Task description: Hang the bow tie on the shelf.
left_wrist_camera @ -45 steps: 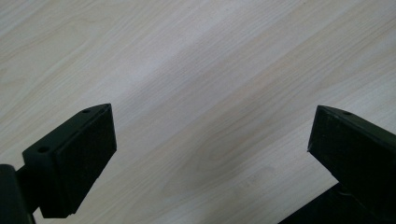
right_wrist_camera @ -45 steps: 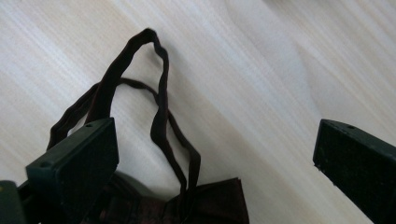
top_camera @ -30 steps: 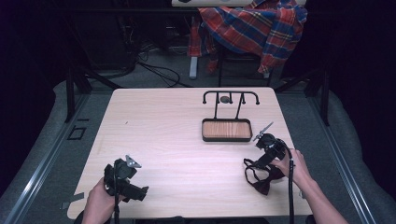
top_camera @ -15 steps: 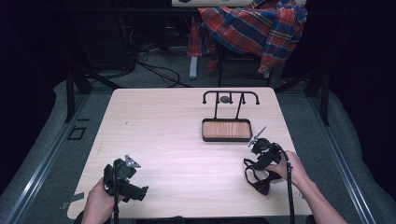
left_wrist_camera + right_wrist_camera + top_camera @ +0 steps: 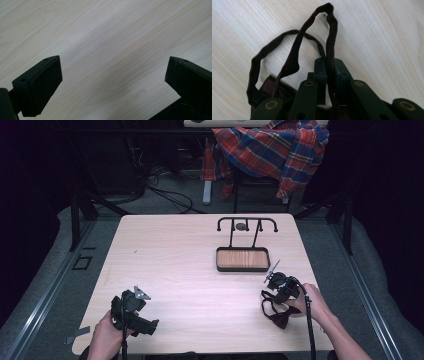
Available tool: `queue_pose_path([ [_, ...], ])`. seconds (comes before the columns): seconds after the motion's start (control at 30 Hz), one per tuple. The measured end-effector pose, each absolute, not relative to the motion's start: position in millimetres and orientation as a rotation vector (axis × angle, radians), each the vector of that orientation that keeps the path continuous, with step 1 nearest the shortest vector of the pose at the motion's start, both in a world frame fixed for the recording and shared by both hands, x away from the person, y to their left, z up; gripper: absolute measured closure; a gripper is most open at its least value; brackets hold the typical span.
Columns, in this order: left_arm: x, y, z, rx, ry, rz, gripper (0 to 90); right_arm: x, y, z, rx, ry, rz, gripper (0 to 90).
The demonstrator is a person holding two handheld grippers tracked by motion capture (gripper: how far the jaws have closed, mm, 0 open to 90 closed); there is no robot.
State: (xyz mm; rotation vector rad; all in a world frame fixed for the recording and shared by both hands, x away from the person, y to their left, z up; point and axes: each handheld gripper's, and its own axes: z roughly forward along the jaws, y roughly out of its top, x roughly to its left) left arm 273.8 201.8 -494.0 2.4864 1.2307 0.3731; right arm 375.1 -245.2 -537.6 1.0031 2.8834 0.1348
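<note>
A dark maroon bow tie [image 5: 278, 312] lies on the pale wooden surface [image 5: 190, 265] near its front right corner, its bow flat on the wood and its thin strap [image 5: 294, 53] looping out from it. In the right gripper view the strap rises in a loose, twisted arch above the wood, one strand [image 5: 331, 50] running down between the jaws of the right gripper [image 5: 329, 75], which have just been closing and now pinch it.

Black claw [image 5: 278, 295] in each hand, grey three-cornered top plates, trailing black cables, bare forearms
</note>
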Motion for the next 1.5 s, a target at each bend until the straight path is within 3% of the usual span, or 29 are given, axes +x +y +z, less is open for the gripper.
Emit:
queue_pose_path([
  [0.27, 273.6, 201.7, -493.9, 2.487, 1.232, 0.375, 1.2, 372.5, -249.7, -531.1, 1.029, 2.827, 0.149, 88.6],
  [1.5, 273.8, 201.0, -494.2, 2.494, 1.232, 0.374, 1.2, 355.0, -260.3, -470.8, 1.064, 2.540, 0.463, 89.4],
])
